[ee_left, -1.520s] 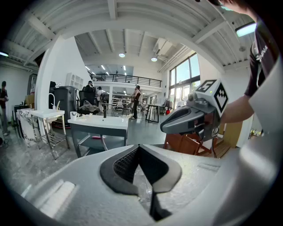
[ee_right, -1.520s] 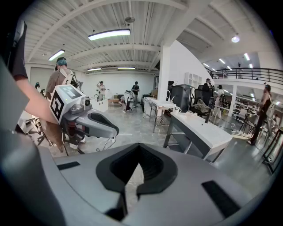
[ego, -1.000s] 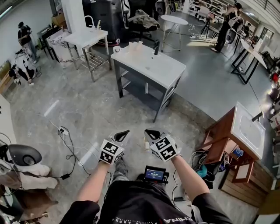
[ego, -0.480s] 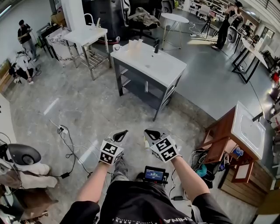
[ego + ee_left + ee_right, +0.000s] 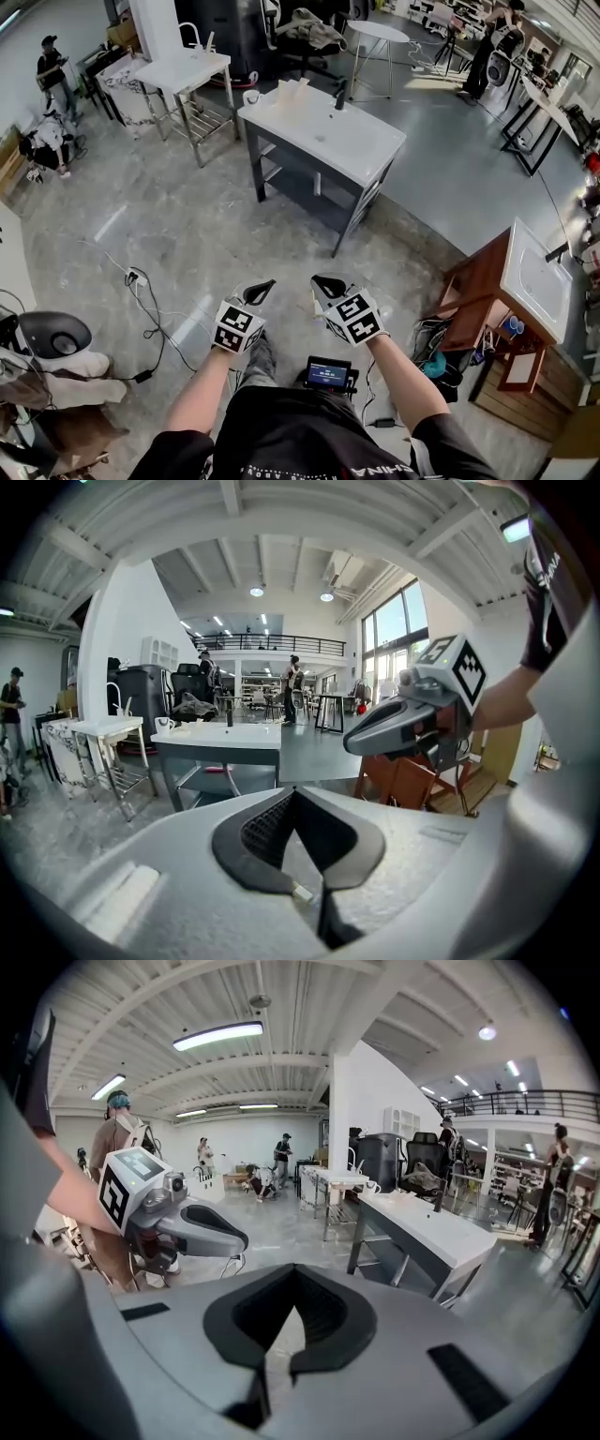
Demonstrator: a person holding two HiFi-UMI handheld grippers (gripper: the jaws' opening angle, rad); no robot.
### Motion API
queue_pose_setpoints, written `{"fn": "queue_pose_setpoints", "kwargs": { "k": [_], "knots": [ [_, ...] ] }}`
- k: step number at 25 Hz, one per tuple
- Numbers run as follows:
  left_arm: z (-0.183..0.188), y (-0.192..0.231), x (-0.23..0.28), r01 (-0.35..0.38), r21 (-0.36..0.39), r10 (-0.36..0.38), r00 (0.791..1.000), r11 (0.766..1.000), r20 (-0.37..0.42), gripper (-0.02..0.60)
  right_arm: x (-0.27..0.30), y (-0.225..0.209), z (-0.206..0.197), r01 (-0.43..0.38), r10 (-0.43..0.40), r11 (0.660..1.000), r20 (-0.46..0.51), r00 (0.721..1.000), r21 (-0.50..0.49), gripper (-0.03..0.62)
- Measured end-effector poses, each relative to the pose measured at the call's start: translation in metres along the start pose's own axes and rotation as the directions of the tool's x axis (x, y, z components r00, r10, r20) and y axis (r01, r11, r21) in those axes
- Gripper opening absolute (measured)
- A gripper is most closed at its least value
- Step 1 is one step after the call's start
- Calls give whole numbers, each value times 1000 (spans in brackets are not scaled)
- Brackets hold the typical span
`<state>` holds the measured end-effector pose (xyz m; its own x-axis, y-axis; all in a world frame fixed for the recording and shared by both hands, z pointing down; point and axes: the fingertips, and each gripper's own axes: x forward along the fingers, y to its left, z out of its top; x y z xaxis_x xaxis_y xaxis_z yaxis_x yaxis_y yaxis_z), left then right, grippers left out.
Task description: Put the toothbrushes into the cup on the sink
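Two tools are held side by side, low in front of the person, over bare floor. The left tool [image 5: 260, 292] has its jaws pressed together at the tips, with nothing between them. Well ahead of it and slightly to its right stands the white sink counter [image 5: 323, 141] on dark legs. A white cup [image 5: 250, 97] sits at the counter's far left corner, and a black tap [image 5: 340, 95] stands behind the basin. The toothbrushes are too small to make out from here. The right tool [image 5: 328, 285], just beside the left one, is likewise closed and empty. Off to its right is a wooden stand with a white basin [image 5: 536, 279].
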<state>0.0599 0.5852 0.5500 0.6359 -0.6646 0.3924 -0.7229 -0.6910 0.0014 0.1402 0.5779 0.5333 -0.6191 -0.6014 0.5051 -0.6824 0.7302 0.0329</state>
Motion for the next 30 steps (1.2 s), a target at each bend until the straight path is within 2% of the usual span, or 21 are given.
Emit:
{"fn": "queue_pose_setpoints", "kwargs": {
  "k": [10, 22, 25, 30],
  "knots": [
    [17, 72, 27, 8, -32, -8, 1000, 999, 17, -3, 57, -25, 32, 5, -5, 999, -5, 1000, 35, 9],
    [35, 174, 64, 117, 31, -118, 993, 993, 14, -3, 141, -63, 87, 72, -71, 994, -21, 997, 77, 9],
    [38, 193, 67, 132, 35, -132, 991, 991, 15, -3, 154, -71, 96, 88, -87, 990, -18, 996, 115, 9],
    [38, 217, 78, 139, 7, -139, 990, 990, 18, -3, 170, -84, 98, 117, -112, 986, -47, 993, 117, 8]
  ]
}}
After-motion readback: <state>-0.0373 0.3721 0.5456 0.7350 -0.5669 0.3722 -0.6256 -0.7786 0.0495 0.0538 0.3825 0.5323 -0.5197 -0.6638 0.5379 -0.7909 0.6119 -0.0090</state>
